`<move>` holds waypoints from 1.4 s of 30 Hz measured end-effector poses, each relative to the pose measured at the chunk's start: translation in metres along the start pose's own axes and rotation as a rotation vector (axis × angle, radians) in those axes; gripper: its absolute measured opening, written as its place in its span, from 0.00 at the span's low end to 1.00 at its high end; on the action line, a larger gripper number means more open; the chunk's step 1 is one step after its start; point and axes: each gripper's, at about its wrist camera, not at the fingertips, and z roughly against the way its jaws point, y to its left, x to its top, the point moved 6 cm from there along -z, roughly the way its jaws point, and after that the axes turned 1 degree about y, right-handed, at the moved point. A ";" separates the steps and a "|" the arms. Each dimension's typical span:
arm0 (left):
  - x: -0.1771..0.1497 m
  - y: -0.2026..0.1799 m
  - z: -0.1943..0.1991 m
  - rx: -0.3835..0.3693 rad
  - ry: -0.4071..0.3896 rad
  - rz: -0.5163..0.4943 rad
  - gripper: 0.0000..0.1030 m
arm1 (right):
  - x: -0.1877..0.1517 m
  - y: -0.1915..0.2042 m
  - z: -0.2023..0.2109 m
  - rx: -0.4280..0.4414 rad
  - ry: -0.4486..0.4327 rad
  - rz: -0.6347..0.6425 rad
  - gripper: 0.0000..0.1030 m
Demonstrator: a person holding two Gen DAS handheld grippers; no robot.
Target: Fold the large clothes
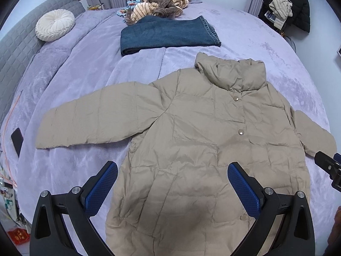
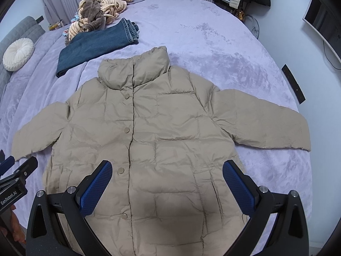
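Lavender plush covered the bed (image 1: pixel 245 42), which ran away ahead of both tongs toward curtains and a window. Far ahead and left of the left tongs (image 1: pixel 172 183), a round white cushion (image 1: pixel 55 25) leaned on the grey headboard; nearer on that side a dark phone (image 1: pixel 17 140) lay on the cover. Straight ahead, beyond the coat's collar, sat folded jeans (image 1: pixel 168 35), with a heap of striped blankets (image 1: pixel 157 3) farther on.

Directly beneath and ahead of both tongs lay the coat (image 1: pixel 202 140), a tan quilted puffer, front up, snapped shut, collar pointing away, hem nearest. Its sleeves were spread out flat, one (image 1: pixel 93 117) reaching ahead-left of the left tongs, the other (image 2: pixel 266 119) ahead-right of the right tongs (image 2: pixel 167 182). Off to the right of that sleeve a black remote (image 2: pixel 293 83) rested on the bed.

Both tongs were spread wide and held nothing, hovering above the lower body of the coat, apparently not touching it.

Judging by this, folding had not yet begun: the coat was laid out and smoothed, ready for the first fold. The next move probably called for each pair to travel outward to a sleeve cuff or shoulder, pinch the padded fabric firmly, and bring the sleeves inward across the chest. Puffy fill could spring back, so pressing the fold down would matter.
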 end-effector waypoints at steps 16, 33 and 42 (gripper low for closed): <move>-0.025 0.188 -0.105 -0.250 0.044 0.471 1.00 | -0.012 0.111 -0.073 0.104 0.086 0.091 1.00; 0.061 0.325 -0.202 -0.183 -0.170 0.673 0.33 | -0.009 0.209 -0.151 0.280 0.109 0.113 1.00; 0.082 0.302 -0.120 -0.046 -0.346 0.404 0.10 | 0.026 0.271 -0.171 0.555 0.103 0.021 0.16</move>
